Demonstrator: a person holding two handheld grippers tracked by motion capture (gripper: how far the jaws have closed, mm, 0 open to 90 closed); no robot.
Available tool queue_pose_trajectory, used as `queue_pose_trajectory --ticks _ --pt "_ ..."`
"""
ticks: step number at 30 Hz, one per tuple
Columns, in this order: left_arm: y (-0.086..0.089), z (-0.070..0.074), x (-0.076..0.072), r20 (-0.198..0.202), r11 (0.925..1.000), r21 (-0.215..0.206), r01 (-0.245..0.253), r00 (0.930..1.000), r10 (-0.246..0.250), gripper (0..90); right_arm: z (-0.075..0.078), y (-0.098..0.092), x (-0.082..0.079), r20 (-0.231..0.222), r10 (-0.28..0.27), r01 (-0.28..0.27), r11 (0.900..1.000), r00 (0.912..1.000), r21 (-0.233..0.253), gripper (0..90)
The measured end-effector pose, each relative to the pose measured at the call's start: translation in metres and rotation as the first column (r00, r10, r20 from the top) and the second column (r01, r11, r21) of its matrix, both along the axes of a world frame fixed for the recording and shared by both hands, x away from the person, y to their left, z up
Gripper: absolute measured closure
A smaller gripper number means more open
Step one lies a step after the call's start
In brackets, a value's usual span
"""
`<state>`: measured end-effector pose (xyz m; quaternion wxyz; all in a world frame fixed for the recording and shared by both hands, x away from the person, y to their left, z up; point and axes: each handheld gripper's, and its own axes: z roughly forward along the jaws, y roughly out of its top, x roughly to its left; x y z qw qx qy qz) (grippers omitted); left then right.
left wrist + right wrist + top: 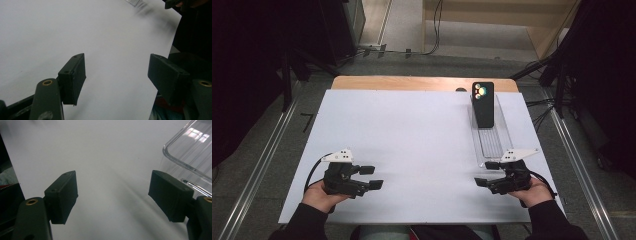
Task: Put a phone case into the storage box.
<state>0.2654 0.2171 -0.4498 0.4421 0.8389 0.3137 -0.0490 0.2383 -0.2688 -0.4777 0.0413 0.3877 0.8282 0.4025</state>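
A black phone with its camera lenses up lies at the far end of a clear plastic tray on the right of the white table. My left gripper rests near the front left, open, jaws pointing right, nothing between them. My right gripper sits near the front right, just in front of the tray's near end, open and empty, jaws pointing left. In the right gripper view the tray's corner lies beyond my right gripper. The left gripper view has my left gripper over bare white surface.
A wooden strip edges the table's far side. Cables run on the floor to the right. Metal rails flank the table. The person's forearms in dark sleeves come in at the bottom. Dark equipment stands at both sides.
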Motion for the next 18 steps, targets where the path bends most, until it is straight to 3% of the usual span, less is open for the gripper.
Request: queue_pose_trajectory --ticks 18 --pt "-0.0001 0.0 0.0002 -0.003 1.0 0.002 0.004 1.0 -0.004 30.7 0.0 -0.0004 0.0002 -0.013 -0.009 0.009 1.0 0.9999 0.0 21.3"
